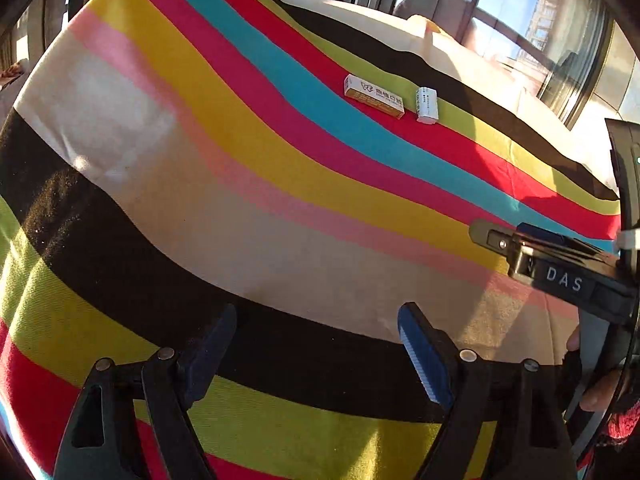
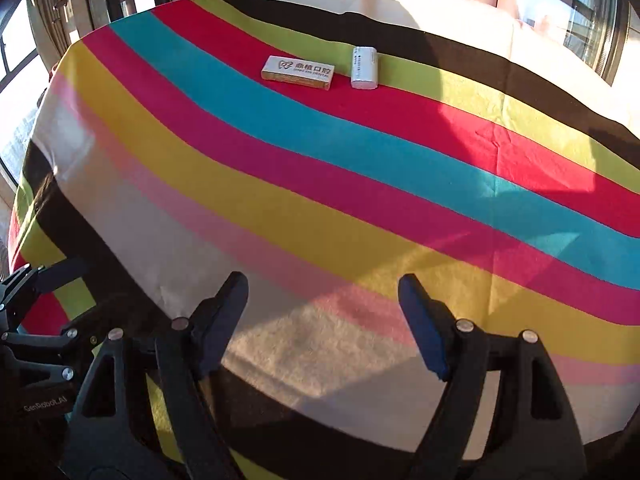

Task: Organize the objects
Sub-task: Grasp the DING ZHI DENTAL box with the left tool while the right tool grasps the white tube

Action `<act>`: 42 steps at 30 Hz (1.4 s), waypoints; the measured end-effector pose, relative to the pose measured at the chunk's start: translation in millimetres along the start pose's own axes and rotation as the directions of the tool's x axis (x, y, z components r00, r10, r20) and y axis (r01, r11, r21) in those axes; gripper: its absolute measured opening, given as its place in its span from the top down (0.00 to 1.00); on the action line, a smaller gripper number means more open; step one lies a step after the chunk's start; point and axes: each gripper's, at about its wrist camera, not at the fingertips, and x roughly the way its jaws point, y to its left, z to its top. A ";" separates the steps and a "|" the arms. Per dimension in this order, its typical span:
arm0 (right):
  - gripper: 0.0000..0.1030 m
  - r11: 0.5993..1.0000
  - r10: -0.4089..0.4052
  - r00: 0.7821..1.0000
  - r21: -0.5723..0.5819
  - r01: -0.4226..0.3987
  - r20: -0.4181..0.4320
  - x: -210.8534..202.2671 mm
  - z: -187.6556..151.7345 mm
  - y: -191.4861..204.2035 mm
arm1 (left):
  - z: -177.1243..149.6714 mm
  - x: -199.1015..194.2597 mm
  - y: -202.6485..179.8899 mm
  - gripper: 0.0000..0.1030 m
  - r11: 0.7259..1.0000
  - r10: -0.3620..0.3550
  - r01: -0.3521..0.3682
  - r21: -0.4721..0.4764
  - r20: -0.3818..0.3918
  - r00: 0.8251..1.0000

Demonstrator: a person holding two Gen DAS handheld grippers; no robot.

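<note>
- So your orange-sided box (image 2: 298,72) and white packet (image 2: 364,67) lie just beside each other on the striped tablecloth's (image 2: 280,184) red band, long axes roughly at right angles.
- Box reads "DENTAL"; the packet's print is too small.
- Left gripper (image 1: 320,344) and right gripper (image 2: 322,320): jaws apart, nothing between.

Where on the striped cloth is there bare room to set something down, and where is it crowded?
Bare: the wide stretch of striped cloth between the two grippers and the pair of boxes, plus the cloth to either side of them. Crowded: only the far red stripe, where the gold box and the white box lie side by side.
</note>
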 end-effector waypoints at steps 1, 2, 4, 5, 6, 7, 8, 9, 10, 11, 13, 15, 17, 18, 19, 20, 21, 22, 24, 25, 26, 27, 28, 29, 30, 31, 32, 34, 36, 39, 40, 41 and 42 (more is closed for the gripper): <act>0.22 1.000 -0.008 1.000 0.012 0.008 0.011 7.4 12.5 -4.5 | -0.8 1.0 -1.0 0.18 1.000 0.015 -0.015 0.001 0.006 1.000; 0.22 1.000 -0.013 1.000 0.018 0.013 0.025 13.9 25.2 -7.9 | -1.7 0.4 -2.0 0.18 1.000 0.016 -0.016 0.011 0.012 1.000; 0.22 1.000 -0.016 0.998 0.022 0.015 0.057 27.8 52.4 -11.5 | -3.3 -0.3 -1.1 0.18 1.000 0.004 -0.005 0.016 0.018 1.000; 0.22 1.000 -0.018 0.997 0.023 0.016 0.072 35.3 66.3 -12.3 | -3.2 -0.9 0.4 0.17 1.000 0.000 0.000 0.009 0.025 1.000; 0.22 1.000 -0.020 0.996 0.022 0.018 0.085 43.3 79.7 -12.6 | -2.4 -0.5 0.7 0.15 1.000 -0.007 0.007 0.004 0.029 1.000; 0.22 0.999 -0.027 0.995 0.019 0.026 0.095 53.5 94.2 -13.3 | -2.4 0.0 0.1 0.12 1.000 -0.014 0.014 0.007 0.029 0.999; 0.22 0.999 -0.041 0.994 0.013 0.040 0.101 64.0 107.3 -12.6 | -1.0 1.8 -2.0 0.10 1.000 -0.016 0.016 0.013 0.025 1.000; 0.22 0.998 -0.057 0.993 0.006 0.057 0.102 74.6 118.6 -11.8 | -0.3 2.9 -3.8 0.08 1.000 -0.017 0.017 0.021 0.020 1.000; 0.22 0.997 -0.077 0.992 0.003 0.077 0.095 86.4 129.1 -11.4 | 1.2 4.9 -6.1 0.06 0.999 -0.015 0.015 0.030 0.013 1.000; 0.22 0.996 -0.093 0.992 0.004 0.093 0.087 96.9 137.5 -11.2 | 1.5 5.6 -7.5 0.06 0.999 -0.011 0.011 0.037 0.010 1.000; 0.22 0.991 -0.127 0.989 -0.019 0.129 0.069 115.0 150.1 -9.8 | 1.1 4.3 -6.6 0.06 0.999 -0.009 0.009 0.035 0.008 1.000; 0.46 0.986 -0.159 0.987 -0.039 0.160 0.034 123.9 153.1 -12.8 | 2.9 1.9 -1.0 0.06 1.000 -0.020 0.020 0.000 0.003 1.000; 0.69 0.998 -0.060 0.998 0.011 0.060 0.031 111.6 146.5 -26.3 | 5.8 -1.5 5.1 0.06 0.998 -0.051 0.051 -0.042 0.008 0.999; 0.69 0.999 -0.034 0.998 0.027 0.033 0.048 100.1 139.3 -32.0 | 9.0 -2.0 4.4 0.06 0.998 -0.046 0.047 -0.040 0.014 0.999; 0.69 0.999 -0.032 0.997 0.028 0.030 0.068 86.9 129.5 -36.1 | 14.2 -1.5 0.4 0.06 0.999 -0.032 0.033 -0.020 0.022 0.999; 0.69 0.999 -0.018 0.997 0.028 0.016 0.080 74.8 118.2 -39.6 | 22.6 0.1 -6.0 0.06 1.000 -0.025 0.024 0.013 0.034 0.999; 0.69 0.999 0.000 0.997 0.033 -0.003 0.079 64.9 106.4 -43.4 | 31.7 2.7 -13.9 0.06 0.999 -0.022 0.020 0.046 0.048 0.999; 0.69 0.999 0.013 0.997 0.045 -0.016 0.070 55.9 94.0 -47.8 | 42.5 7.8 -23.5 0.06 0.996 -0.015 0.010 0.085 0.053 0.999; 0.69 0.996 0.034 0.998 0.082 -0.038 0.058 38.3 67.8 -57.3 | 70.0 28.3 -48.2 0.06 0.982 0.011 -0.017 0.186 0.030 0.999; 0.69 0.994 0.047 0.998 0.093 -0.051 0.047 31.1 55.1 -60.7 | 84.0 40.2 -58.9 0.06 0.972 0.026 -0.033 0.231 0.034 0.999; 0.69 0.993 0.058 0.997 0.102 -0.062 0.042 23.0 42.0 -62.6 | 96.8 52.1 -68.4 0.06 0.961 0.058 -0.070 0.266 0.054 0.997; 0.69 0.990 0.071 0.997 0.118 -0.075 0.041 15.8 31.0 -65.2 | 109.3 65.8 -75.3 0.06 0.950 0.086 -0.100 0.296 0.059 0.994; 0.69 0.987 0.087 0.996 0.132 -0.092 0.036 10.3 22.7 -69.0 | 121.7 80.6 -80.7 0.06 0.939 0.105 -0.115 0.326 0.048 0.993; 0.69 0.987 0.098 0.995 0.127 -0.102 0.031 3.5 16.1 -70.7 | 136.8 97.3 -86.9 0.06 0.929 0.115 -0.118 0.351 0.032 0.993; 0.69 0.990 0.094 0.995 0.107 -0.097 0.031 -2.6 9.1 -68.4 | 147.1 109.3 -91.2 0.06 0.921 0.123 -0.124 0.368 0.027 0.992; 0.69 0.992 0.087 0.996 0.089 -0.089 0.033 -11.1 4.0 -67.4 | 155.3 121.2 -95.8 0.06 0.909 0.142 -0.139 0.392 0.022 0.990; 0.69 0.992 0.095 0.995 0.084 -0.097 0.034 -18.7 -4.8 -64.7 | 161.9 133.3 -100.9 0.06 0.895 0.158 -0.147 0.421 0.009 0.987; 0.69 0.991 0.107 0.993 0.080 -0.111 0.046 -30.6 -13.8 -64.0 | 167.2 148.3 -110.2 0.12 0.876 0.148 -0.124 0.466 -0.014 0.989; 0.68 0.991 0.108 0.993 0.078 -0.112 0.054 -38.4 -21.4 -63.8 | 163.3 150.5 -119.4 0.44 0.854 0.124 -0.104 0.509 -0.005 0.992; 0.68 0.989 0.117 0.992 0.086 -0.122 0.056 -41.4 -27.4 -63.7 | 151.9 138.1 -123.0 0.69 0.875 0.082 -0.066 0.480 -0.013 0.997; 0.68 0.988 0.122 0.991 0.086 -0.126 0.052 -42.0 -29.7 -62.6 | 145.4 130.9 -122.6 0.69 0.881 0.066 -0.055 0.469 -0.007 0.998; 0.68 0.987 0.127 0.991 0.088 -0.131 0.049 -42.1 -31.1 -60.7 | 137.5 122.8 -121.5 0.69 0.887 0.062 -0.055 0.459 0.000 0.998; 0.68 0.986 0.134 0.990 0.093 -0.138 0.046 -42.8 -33.7 -60.0 | 129.3 114.0 -119.6 0.69 0.894 0.052 -0.048 0.446 0.003 0.999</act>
